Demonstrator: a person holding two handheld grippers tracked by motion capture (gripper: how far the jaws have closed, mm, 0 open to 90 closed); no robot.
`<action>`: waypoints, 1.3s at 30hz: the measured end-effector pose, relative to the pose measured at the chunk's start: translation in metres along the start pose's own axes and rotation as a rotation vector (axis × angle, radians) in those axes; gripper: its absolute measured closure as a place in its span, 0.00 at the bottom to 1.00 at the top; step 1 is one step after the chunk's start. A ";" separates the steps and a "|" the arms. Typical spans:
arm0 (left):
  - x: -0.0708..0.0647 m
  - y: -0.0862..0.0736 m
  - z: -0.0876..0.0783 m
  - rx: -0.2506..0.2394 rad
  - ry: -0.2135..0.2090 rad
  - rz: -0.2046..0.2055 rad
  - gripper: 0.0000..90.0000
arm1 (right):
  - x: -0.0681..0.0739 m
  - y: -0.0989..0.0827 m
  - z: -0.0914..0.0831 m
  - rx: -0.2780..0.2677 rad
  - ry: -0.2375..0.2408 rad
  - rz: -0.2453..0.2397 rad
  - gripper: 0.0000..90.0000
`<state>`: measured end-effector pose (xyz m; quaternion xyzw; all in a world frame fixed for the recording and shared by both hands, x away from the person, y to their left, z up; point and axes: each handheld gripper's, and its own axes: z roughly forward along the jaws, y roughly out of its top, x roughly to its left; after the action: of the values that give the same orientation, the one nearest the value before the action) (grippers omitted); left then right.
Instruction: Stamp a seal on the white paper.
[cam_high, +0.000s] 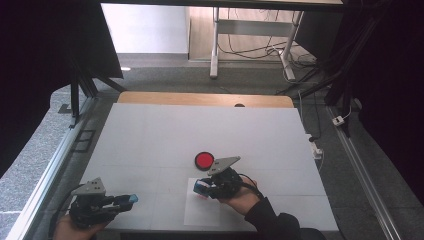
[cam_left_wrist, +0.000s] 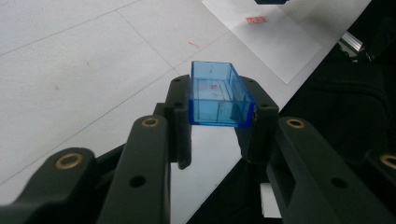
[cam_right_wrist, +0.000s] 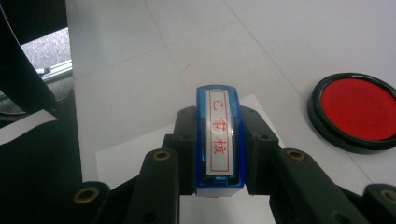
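You hold two claws over the white bench (cam_high: 150, 140), one in each hand. Your left claw (cam_left_wrist: 219, 105) is pinching one clear blue cap (cam_left_wrist: 218, 95), an open-topped box gripped by its two long sides; in the high view this claw (cam_high: 131, 199) sits at the near left corner of the bench, and the cap (cam_high: 132, 198) shows at its tip. Your right claw (cam_right_wrist: 219, 144) is pinching one blue stamp (cam_right_wrist: 219, 140), its jaws pressed on the two flat sides, with the white label and its three red characters facing the right gripper view. In the high view that claw (cam_high: 201, 188) is over the one white sheet of paper (cam_high: 202, 212) lying near the front edge of the bench, and the stamp (cam_high: 201, 187) is at its tip above the sheet's far end. One round ink pad (cam_high: 204, 160), red in a black rim, lies open on the bench just beyond the right claw, apart from the paper. The left gripper view shows one red stamped mark (cam_left_wrist: 257, 19) on the sheet. Count: two claws, one cap, one stamp, one pad, one sheet.
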<state>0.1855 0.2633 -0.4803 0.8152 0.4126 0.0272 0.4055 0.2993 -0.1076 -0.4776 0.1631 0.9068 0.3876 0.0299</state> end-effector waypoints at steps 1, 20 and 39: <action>0.000 0.000 0.000 0.000 -0.001 0.000 0.76 | 0.000 0.000 -0.001 -0.009 0.002 0.005 0.79; 0.001 0.000 0.001 0.009 -0.030 0.014 0.76 | 0.002 0.014 -0.024 -0.092 0.021 0.006 0.79; 0.002 0.001 0.000 0.002 -0.033 -0.004 0.76 | 0.001 0.024 -0.042 -0.164 0.060 0.021 0.79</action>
<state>0.1874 0.2644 -0.4807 0.8153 0.4073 0.0124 0.4115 0.2973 -0.1213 -0.4311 0.1580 0.8708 0.4653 0.0121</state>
